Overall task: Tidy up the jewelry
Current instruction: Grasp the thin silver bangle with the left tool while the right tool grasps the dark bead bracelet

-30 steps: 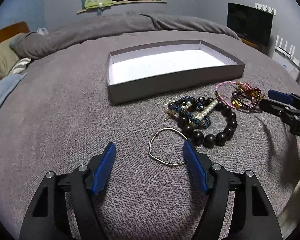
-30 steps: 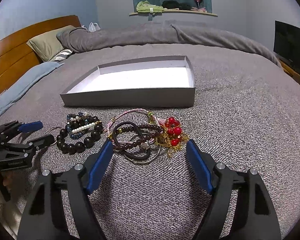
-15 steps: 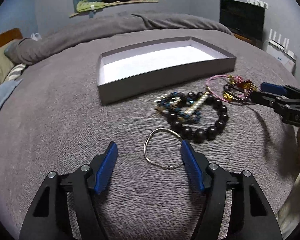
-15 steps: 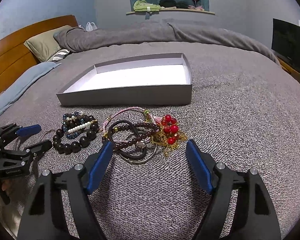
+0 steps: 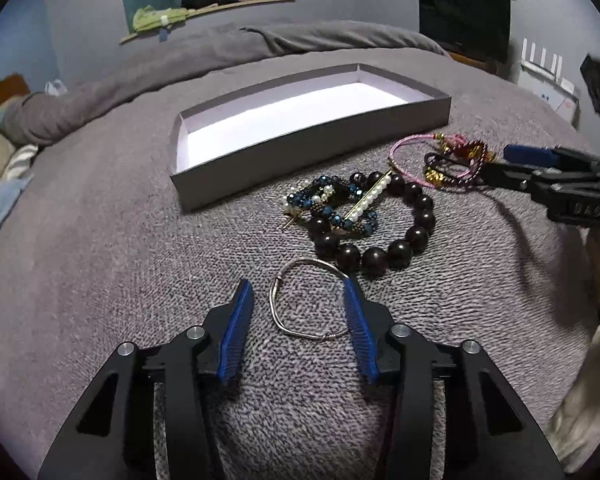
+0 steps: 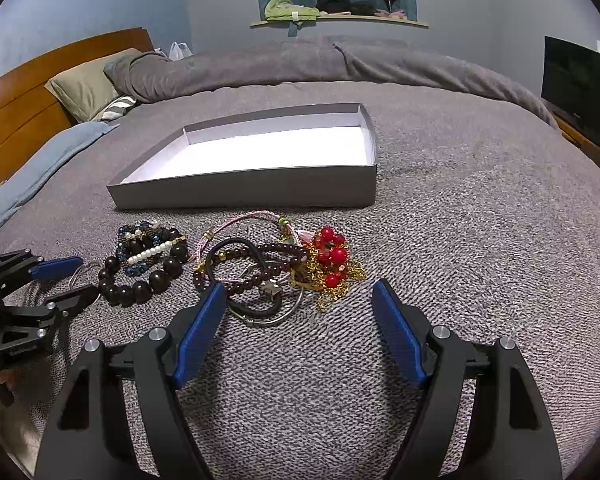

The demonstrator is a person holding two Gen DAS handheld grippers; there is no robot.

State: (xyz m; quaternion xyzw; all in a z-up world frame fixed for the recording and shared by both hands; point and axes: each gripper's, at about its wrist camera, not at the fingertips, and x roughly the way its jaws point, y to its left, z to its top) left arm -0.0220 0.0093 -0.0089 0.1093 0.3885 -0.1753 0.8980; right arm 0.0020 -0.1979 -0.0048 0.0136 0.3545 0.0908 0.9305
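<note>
— Where did we have the left gripper (image 5: pixel 298 294)?
— Spread apart astride the silver wire bangle (image 5: pixel 306 300) on the bedspread (image 5: pixel 100 240), nothing pinched.
— And the right gripper (image 6: pixel 300 300)?
— Wide apart, before the tangled bracelets (image 6: pixel 268 268), near the grey tray (image 6: pixel 244 190).

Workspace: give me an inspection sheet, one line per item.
Surface: grey knit bedspread.
Job's things: open grey box, white inside, holding nothing; silver bangle between the left fingers; dark bead bracelet with a blue bead bracelet and pearl strand on it; tangled pile with a pink cord, red beads, gold chain and black hair tie.
Clutter: nothing seen.
Grippers: left gripper open, straddling the bangle; right gripper open at the pile.
Cables: nothing seen.
Surroundings: wooden headboard, pillows, shelf, TV.
</note>
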